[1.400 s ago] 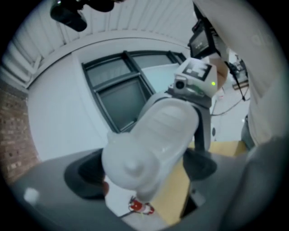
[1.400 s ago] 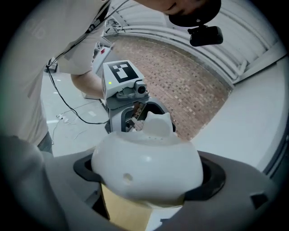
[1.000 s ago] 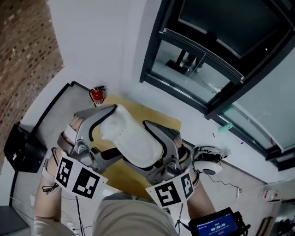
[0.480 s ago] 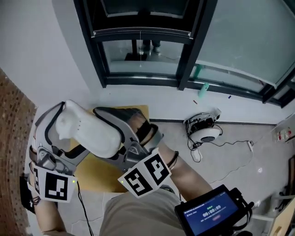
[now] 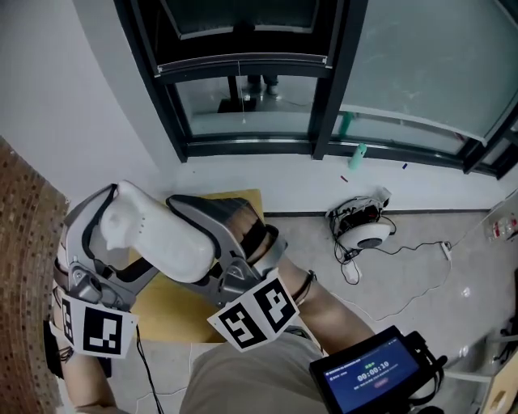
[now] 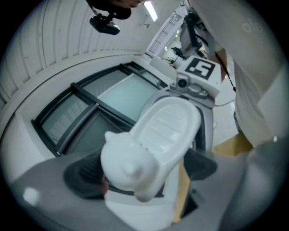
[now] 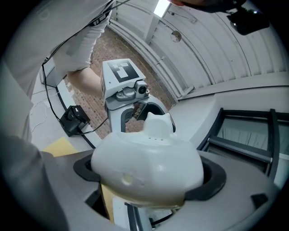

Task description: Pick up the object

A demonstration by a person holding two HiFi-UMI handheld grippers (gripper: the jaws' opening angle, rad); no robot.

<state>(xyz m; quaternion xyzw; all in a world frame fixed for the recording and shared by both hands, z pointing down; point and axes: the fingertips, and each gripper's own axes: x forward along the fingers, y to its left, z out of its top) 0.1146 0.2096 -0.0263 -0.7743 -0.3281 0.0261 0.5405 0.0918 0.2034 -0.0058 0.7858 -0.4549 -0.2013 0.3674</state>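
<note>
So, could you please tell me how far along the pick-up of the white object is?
Done: the white object is lifted, clear of the yellow mat on the floor below.
In hand: the left gripper clamps one end and the right gripper the other, so both carry it.
Left: the pick-up itself looks complete. Where the object should go next is not shown.

Head view: bright, even light, sharp, shadows soft and faint. Both gripper views: strong fisheye bend, black vignette at corners, near foreground soft and out of focus. Ceiling lamp (image 7: 161, 6) blown out, glare at top edge. Object (image 6: 158, 135) pale, low contrast, shaded underneath, edges slightly blurred.
</note>
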